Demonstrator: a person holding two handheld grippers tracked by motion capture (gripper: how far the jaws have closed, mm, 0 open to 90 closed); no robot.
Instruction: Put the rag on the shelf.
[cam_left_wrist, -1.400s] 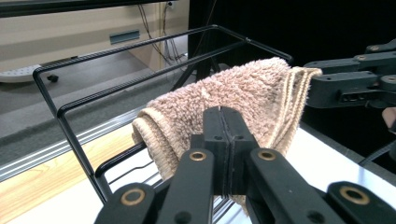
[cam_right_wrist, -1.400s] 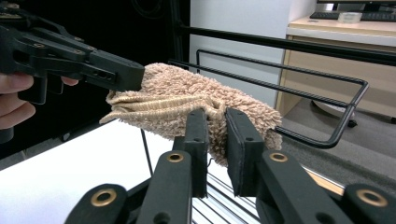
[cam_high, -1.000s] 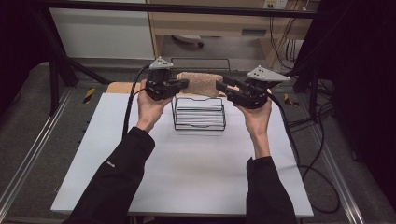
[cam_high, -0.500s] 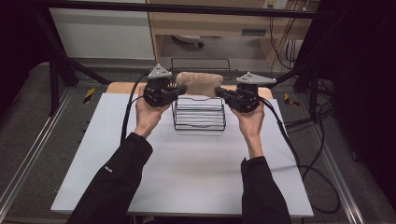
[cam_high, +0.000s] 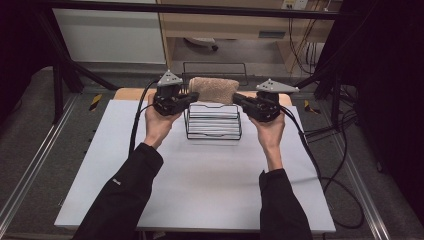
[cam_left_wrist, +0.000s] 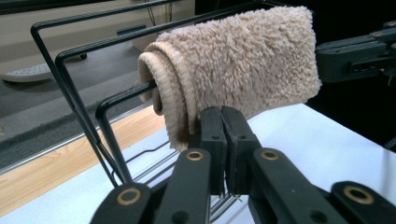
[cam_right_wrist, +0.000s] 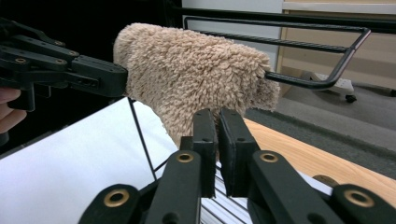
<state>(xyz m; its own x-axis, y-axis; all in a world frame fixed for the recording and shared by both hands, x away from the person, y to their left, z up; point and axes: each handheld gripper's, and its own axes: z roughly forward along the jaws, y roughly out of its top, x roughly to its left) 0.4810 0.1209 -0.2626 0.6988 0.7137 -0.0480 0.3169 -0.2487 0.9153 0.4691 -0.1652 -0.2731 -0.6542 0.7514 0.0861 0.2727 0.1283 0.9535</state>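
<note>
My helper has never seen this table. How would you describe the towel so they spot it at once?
On the white table, at its far edge, stands a black wire rack. Draped over the rack's top bar is the towel: beige, fluffy, folded, the one soft thing between two black claws.

A white worktop (cam_high: 200, 185) is carrying a single black wire rack (cam_high: 213, 120), which is standing directly on it toward the far edge, roughly midway between its left and right sides. A strip of pale wood (cam_high: 131, 93) is showing along the worktop's far edge behind the rack. The worktop itself is standing on a grey floor (cam_high: 30, 135).
</note>
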